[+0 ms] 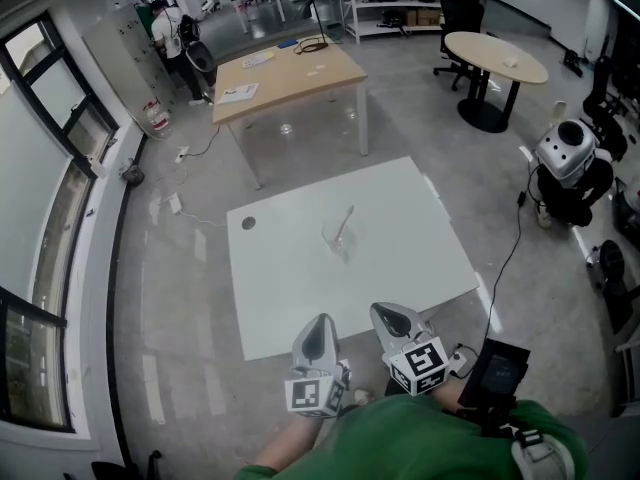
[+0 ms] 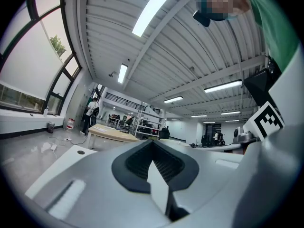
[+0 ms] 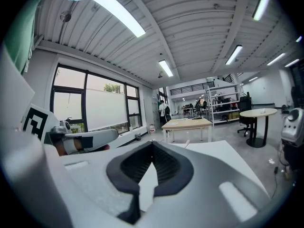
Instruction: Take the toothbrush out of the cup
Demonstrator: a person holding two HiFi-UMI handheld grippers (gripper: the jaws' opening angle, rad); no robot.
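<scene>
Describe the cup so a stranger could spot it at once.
Find the white table in the middle of the room. Near its centre stands a clear cup with a toothbrush leaning out of it. Its one neighbour is a flat dark dot near a corner.

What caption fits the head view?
Left gripper and right gripper, both shut, face a table with a toothbrush in a cup.

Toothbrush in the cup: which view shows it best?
The head view: the toothbrush leans in the clear cup on the white table, seen whole from above. The right gripper view shows only a pale sliver, probably its tip. The left gripper view does not show it.
</scene>
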